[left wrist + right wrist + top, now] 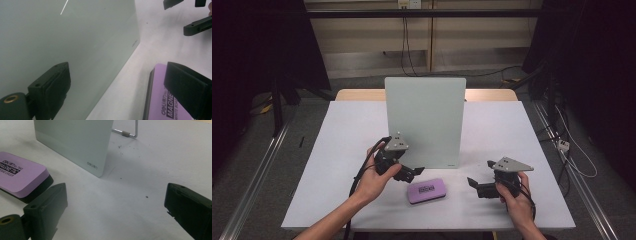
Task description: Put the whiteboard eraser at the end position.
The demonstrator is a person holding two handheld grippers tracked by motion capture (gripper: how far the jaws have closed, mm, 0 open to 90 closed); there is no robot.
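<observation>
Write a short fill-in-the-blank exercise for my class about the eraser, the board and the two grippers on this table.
1. The eraser has a ____ top.
2. The eraser lies on the table in front of the upright ____.
3. The left gripper and the right gripper both have their jaws ____.
4. The gripper nearer the eraser is the ____ one.

Missing words: purple; board; open; left

board [424, 120]: smooth, glossy | eraser [426, 190]: matt purple plastic | table [347, 150]: matt white
</observation>
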